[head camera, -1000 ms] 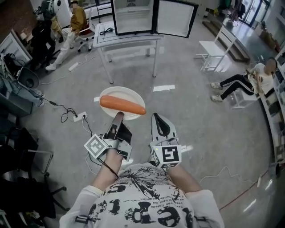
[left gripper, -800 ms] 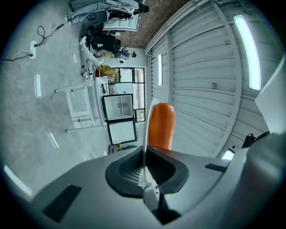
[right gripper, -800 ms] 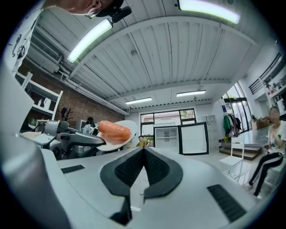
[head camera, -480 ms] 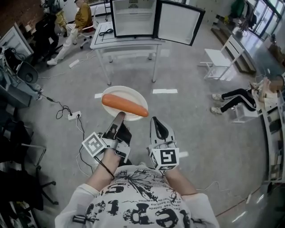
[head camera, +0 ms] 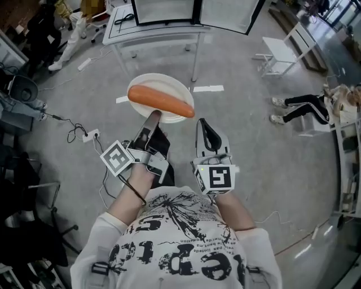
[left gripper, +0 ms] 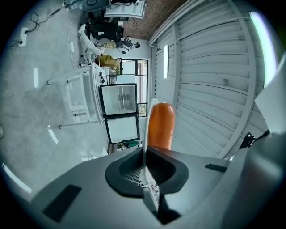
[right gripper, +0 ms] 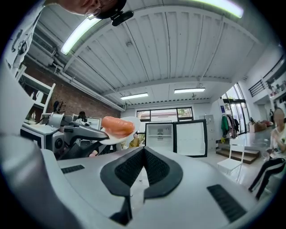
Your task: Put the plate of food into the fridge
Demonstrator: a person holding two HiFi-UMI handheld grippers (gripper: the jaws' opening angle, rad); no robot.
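A white plate (head camera: 163,84) carries a long orange sausage (head camera: 161,100) and hangs above the floor. My left gripper (head camera: 153,117) is shut on its near rim. In the left gripper view the plate (left gripper: 145,129) shows edge-on between the pads, with the sausage (left gripper: 161,125) to its right. My right gripper (head camera: 204,127) is shut on nothing, just right of the plate. Ahead, the small fridge (head camera: 163,10) stands open on a white table (head camera: 158,34), its door (head camera: 231,14) swung to the right. The right gripper view shows the fridge (right gripper: 159,136) and the sausage (right gripper: 117,126).
A white chair (head camera: 279,53) stands right of the table. A person (head camera: 313,107) sits against shelving at the right, and another (head camera: 70,31) sits at the upper left. A power strip (head camera: 90,135) with cables lies on the floor to the left, near dark chairs.
Both grippers and the plate have travelled forward toward the table. The table and fridge now sit nearer and higher in the head view. The grip on the plate is unchanged.
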